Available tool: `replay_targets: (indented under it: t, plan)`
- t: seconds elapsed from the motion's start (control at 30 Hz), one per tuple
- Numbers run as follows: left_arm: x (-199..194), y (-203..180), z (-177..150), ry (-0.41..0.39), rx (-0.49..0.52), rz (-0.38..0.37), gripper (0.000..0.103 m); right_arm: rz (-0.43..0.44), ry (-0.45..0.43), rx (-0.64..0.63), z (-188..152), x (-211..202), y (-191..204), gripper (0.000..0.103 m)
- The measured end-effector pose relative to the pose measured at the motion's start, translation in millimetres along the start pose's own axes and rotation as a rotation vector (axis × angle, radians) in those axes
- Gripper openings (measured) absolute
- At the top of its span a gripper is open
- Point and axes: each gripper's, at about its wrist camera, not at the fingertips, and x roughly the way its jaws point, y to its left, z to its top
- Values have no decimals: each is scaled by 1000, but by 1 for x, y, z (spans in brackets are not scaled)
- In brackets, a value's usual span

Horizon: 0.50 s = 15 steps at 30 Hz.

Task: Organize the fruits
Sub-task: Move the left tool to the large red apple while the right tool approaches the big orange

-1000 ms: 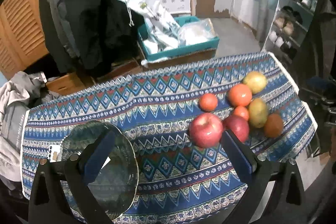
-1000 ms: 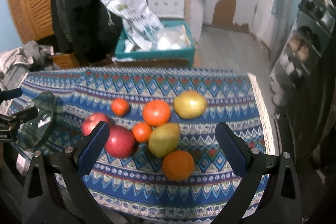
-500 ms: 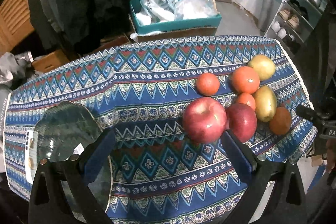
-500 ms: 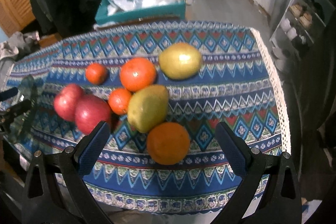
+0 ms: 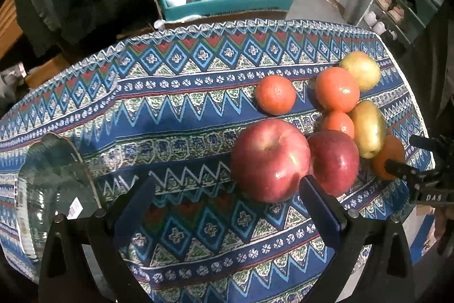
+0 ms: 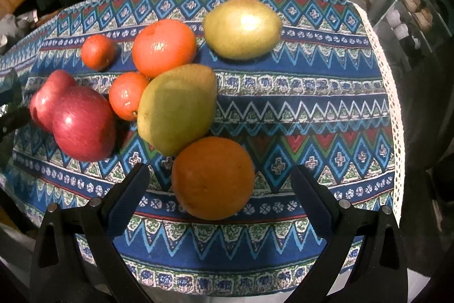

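Several fruits lie clustered on a patterned tablecloth (image 5: 184, 115). In the left wrist view my open left gripper (image 5: 227, 189) hovers low, its right finger beside a big red apple (image 5: 269, 158); a second red apple (image 5: 334, 161) touches it. Behind are oranges (image 5: 275, 94), (image 5: 336, 88) and pears (image 5: 367, 128). In the right wrist view my open right gripper (image 6: 218, 181) straddles a dull orange (image 6: 212, 176). A green pear (image 6: 178, 108), a yellow pear (image 6: 242, 27) and a red apple (image 6: 83, 122) lie beyond it.
A clear glass plate (image 5: 54, 189) sits at the table's left end. A teal box (image 5: 227, 2) with plastic bags stands behind the table. Shoe shelves (image 5: 403, 4) are at the right. The lace table edge (image 6: 388, 93) is close to the right.
Both grippers have moved down and forward toward the fruit. The red apple now sits at the left gripper's right finger; the dull orange now lies between the right gripper's fingers.
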Motion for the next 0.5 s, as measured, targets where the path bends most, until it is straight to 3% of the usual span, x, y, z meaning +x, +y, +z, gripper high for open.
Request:
replay_targets:
  t: [0.13,0.4,0.5]
  plan:
    - [8,-3,3,9,8,-24,103,-8,20,-12,-2,10,2,96]
    - [21,-11,9,33,34,-58,103,38,79,-11,-3,35,0,66]
    - [30,-16,13,43,43,-71,103,33,78,-15,-2,39,3,66]
